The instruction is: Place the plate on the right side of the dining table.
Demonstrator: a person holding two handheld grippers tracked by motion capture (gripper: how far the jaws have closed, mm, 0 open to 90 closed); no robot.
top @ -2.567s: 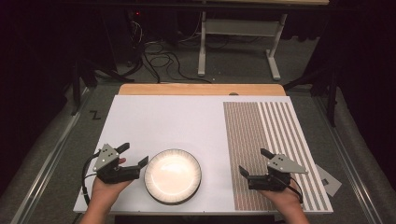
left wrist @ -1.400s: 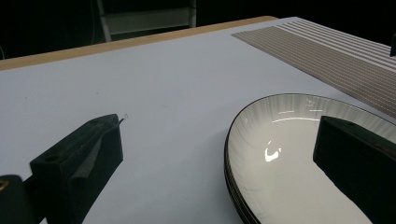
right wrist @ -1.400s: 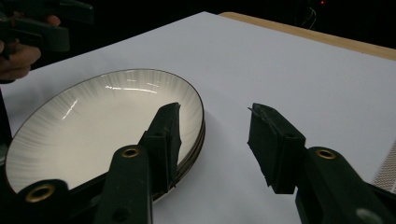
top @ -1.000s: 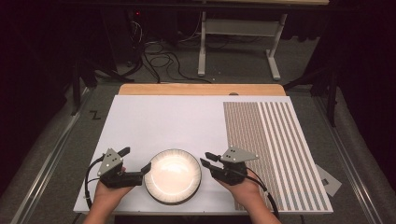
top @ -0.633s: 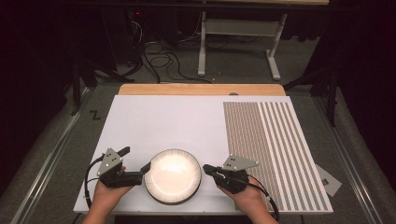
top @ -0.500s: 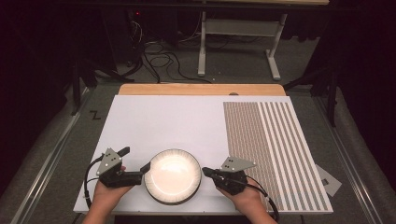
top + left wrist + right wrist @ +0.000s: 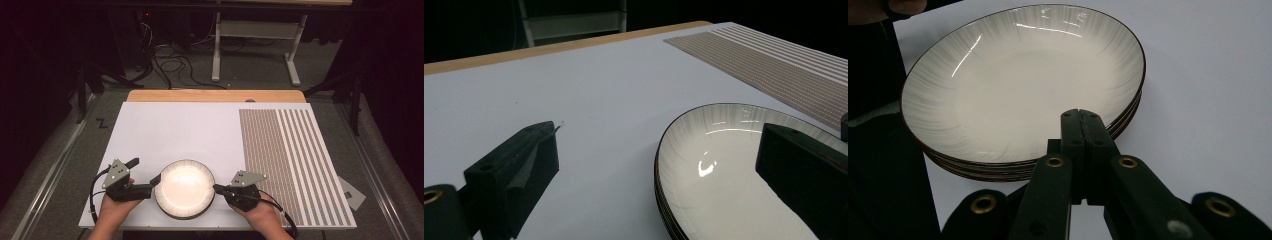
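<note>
A stack of plates [image 7: 184, 188] sits on the white board [image 7: 175, 130] near its front edge, left of the board's striped patch [image 7: 290, 160]. The plates are cream with a dark rim; the right gripper view shows several rims layered one under another [image 7: 1018, 95].

The left gripper [image 7: 145, 177] lies just left of the stack, held by the left hand [image 7: 112, 210]. Its jaws stand wide apart. In its own view one jaw hangs over the bare board to the left of the stack, and the other sits over the plates' near rim [image 7: 744, 165].

The right gripper [image 7: 218, 189] is just right of the stack, held by the right hand [image 7: 260, 212], with its tip at the rim. Its jaws are pressed together with nothing between them, and in the right gripper view [image 7: 1082, 120] the closed tip overlaps the top plate's edge. Whether it touches the rim cannot be told.
</note>
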